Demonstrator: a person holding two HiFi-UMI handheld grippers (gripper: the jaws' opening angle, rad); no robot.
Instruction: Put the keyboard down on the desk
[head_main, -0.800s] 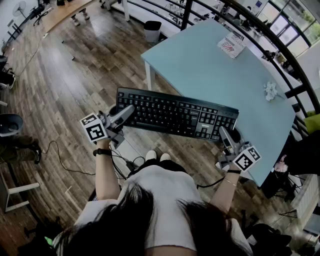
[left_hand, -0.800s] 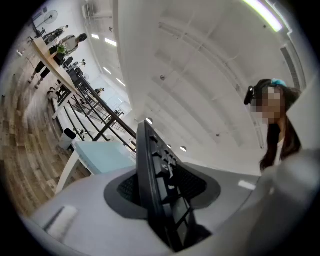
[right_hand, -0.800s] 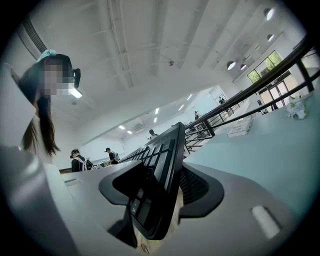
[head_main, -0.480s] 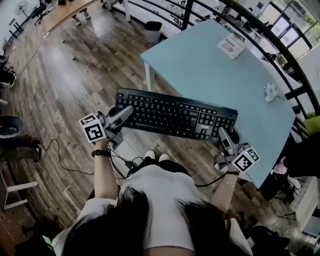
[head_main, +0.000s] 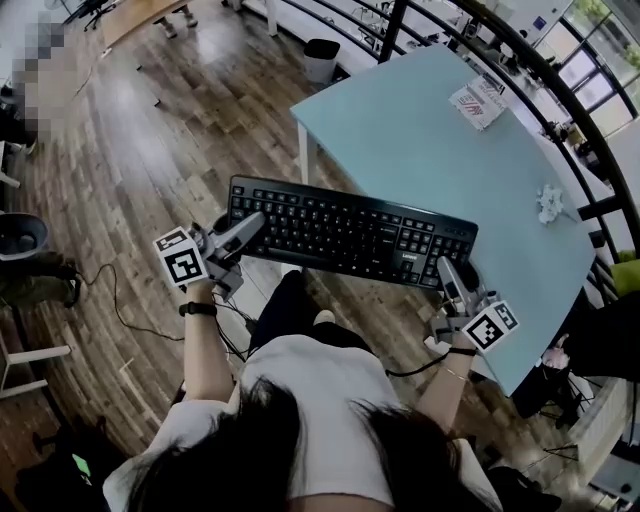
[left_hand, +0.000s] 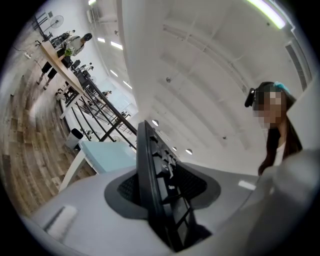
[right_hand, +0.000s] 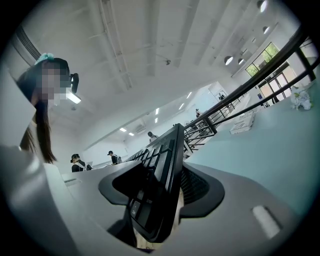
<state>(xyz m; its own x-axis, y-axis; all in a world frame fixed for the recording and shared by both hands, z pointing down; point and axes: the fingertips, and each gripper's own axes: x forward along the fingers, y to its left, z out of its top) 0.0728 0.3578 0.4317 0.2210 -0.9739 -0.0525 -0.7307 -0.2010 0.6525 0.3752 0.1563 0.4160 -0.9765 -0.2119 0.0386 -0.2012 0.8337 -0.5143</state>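
Observation:
A black full-size keyboard (head_main: 350, 232) hangs in the air in front of the person, level, with its far edge over the near corner of the light blue desk (head_main: 440, 140). My left gripper (head_main: 240, 230) is shut on the keyboard's left end; its own view shows the keyboard (left_hand: 160, 190) edge-on between the grey jaws. My right gripper (head_main: 447, 272) is shut on the right end, and the right gripper view likewise has the keyboard (right_hand: 162, 170) clamped between the jaws, with the desk (right_hand: 260, 160) at the right.
On the desk lie a printed leaflet (head_main: 478, 100) at the far side and a crumpled white paper (head_main: 551, 200) toward the right. A black railing (head_main: 560, 110) runs behind the desk. A waste bin (head_main: 321, 58) stands on the wooden floor beyond the desk's left corner.
Both grippers and the keyboard keep nearly the same place in the picture. The head camera has shifted a little, so the desk and floor sit slightly differently, and the person's leg now shows beneath the keyboard.

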